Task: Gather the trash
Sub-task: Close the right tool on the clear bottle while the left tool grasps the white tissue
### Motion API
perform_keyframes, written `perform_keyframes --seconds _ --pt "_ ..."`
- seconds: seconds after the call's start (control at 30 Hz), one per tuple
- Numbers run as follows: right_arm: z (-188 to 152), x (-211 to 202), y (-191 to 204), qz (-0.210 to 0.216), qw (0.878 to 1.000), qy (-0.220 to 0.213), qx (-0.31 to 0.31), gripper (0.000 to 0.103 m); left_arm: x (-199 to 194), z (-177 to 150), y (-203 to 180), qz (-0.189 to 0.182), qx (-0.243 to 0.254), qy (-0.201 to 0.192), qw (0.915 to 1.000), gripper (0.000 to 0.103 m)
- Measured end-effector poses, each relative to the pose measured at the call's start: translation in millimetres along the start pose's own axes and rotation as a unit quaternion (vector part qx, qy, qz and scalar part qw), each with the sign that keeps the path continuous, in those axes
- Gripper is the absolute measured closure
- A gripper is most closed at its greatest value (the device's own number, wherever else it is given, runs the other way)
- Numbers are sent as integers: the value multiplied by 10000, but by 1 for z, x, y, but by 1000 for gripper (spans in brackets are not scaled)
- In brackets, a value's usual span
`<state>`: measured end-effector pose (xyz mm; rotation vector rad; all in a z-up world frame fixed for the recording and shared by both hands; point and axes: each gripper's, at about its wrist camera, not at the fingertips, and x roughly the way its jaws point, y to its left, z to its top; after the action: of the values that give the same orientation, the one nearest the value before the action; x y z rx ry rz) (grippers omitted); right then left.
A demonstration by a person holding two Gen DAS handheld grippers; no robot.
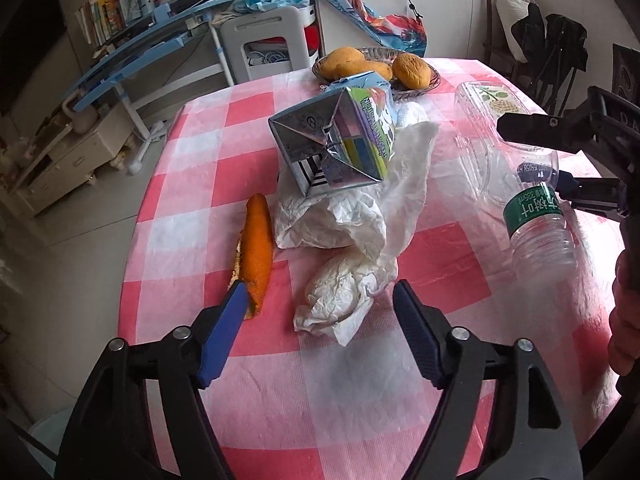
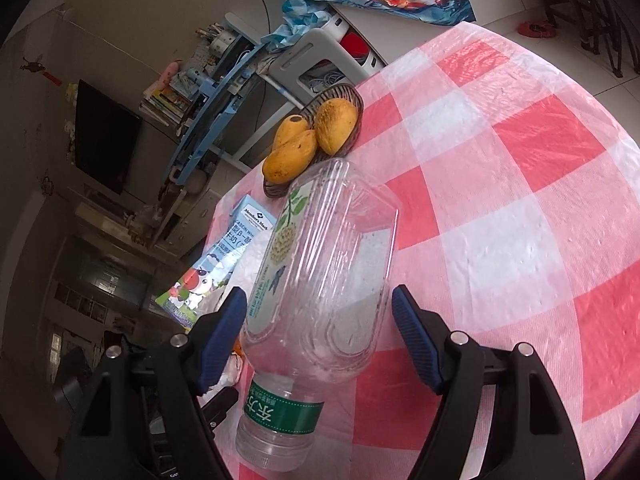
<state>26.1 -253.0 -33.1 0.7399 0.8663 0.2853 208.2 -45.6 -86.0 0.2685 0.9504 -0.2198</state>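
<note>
The checked tabletop (image 1: 280,400) spreads ahead of me, its rim dropping away just left of my left tongs (image 1: 318,302) and bare cloth lying right of my right tongs (image 2: 320,300). Far ahead, a wicker basket (image 2: 352,100) holds three mangoes (image 2: 334,126). My right tongs stand spread either side of an empty clear bottle (image 2: 320,280), not clamped; my left tongs gape apart over crumpled paper (image 1: 332,296), an orange peel (image 1: 258,244) at the left tip, a milk carton (image 1: 340,140) beyond.

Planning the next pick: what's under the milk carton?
The carton rests tilted on a crumpled white plastic bag. A white lump shows behind it. Whatever the bag hides under the carton can't be seen.
</note>
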Motion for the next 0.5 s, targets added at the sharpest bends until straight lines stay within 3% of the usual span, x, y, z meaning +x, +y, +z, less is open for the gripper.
perform_keyframes --seconds 0.07,0.13,0.23,0.5 --pt "1 3 2 41 10000 23 -41 32 2 1 0 -30 6 28 10000 45" --pt "1 6 3 97 9999 63 -81 34 2 2 0 -67 4 42 10000 64" --pt "-1 7 10 152 9996 136 -210 35 0 1 4 -252 -89 113 9996 79" --pt "-11 -13 39 -13 9955 79 -940 42 -19 -18 22 -723 -632 194 9952 83"
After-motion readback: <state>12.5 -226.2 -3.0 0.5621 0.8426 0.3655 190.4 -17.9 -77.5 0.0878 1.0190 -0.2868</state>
